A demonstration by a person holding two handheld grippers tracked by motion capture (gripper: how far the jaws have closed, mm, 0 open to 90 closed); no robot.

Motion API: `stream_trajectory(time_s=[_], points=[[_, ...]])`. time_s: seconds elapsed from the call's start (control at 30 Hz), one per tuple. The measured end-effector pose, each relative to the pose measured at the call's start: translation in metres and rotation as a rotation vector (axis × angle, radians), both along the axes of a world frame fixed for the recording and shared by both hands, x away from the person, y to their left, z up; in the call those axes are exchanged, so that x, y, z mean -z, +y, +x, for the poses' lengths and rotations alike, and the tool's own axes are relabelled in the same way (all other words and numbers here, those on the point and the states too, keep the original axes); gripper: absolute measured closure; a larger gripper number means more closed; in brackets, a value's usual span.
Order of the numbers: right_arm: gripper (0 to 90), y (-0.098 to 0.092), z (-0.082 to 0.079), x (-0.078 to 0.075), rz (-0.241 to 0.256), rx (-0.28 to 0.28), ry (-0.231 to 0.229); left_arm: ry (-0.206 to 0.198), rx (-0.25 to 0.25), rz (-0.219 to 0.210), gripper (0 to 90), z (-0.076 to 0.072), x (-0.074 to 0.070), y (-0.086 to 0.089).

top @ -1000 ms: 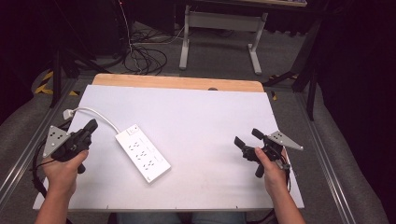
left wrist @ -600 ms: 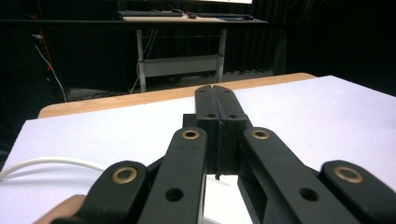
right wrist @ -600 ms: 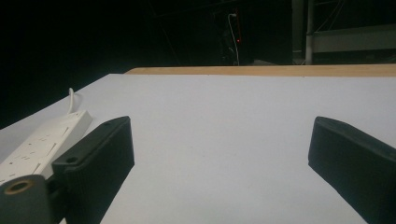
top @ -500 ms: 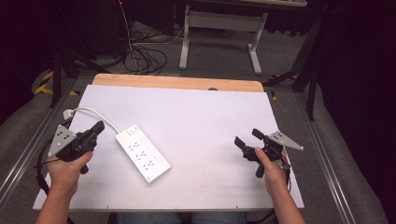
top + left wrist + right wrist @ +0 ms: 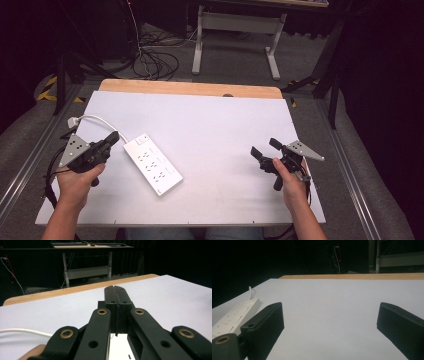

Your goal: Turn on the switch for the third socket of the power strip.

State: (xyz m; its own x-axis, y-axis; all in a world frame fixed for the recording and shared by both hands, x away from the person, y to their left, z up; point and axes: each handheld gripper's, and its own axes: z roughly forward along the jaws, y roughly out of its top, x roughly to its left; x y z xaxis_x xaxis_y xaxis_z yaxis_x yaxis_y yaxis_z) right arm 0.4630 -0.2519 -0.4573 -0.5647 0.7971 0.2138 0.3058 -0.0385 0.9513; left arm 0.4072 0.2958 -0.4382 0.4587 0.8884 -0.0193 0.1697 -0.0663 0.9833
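On the left half of the desk (image 5: 215,125) we find the white power strip (image 5: 152,163), lying flat with its long axis running diagonally, the switch end toward the far left and the other end toward us and the middle. Our left tool (image 5: 114,138) sits just beside that far-left end, its tip aimed at the corner where the white cord (image 5: 97,119) leaves the strip, so we judge the left hand (image 5: 75,182) far the nearer one for whatever comes next; the strip lies to the right of and slightly below that tip in the high view. Our right tool (image 5: 265,148) rests well apart on the right side of the desk, pointing across toward the strip. From the left gripper view we learn what the high view cannot settle: the left tool's (image 5: 115,293) jaws are pressed together with nothing between them, and a sliver of white strip shows beneath them. From the right gripper view, the right tool's (image 5: 329,322) jaws stand wide apart and empty, with the strip's (image 5: 235,313) length stretching away at the left edge.
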Motion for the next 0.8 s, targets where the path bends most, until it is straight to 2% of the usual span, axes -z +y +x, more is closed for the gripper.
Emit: stream_trajectory(time_s=[0.53,0.8], points=[[7.9,0.0,0.0,0.001,-0.003,0.001,0.011,0.006,0.058,0.017,89.8,0.001,0.0,-0.011],[8.0,0.0,0.0,0.001,-0.004,0.0,0.013,0.011,0.094,0.043,89.8,0.002,0.001,-0.017]])
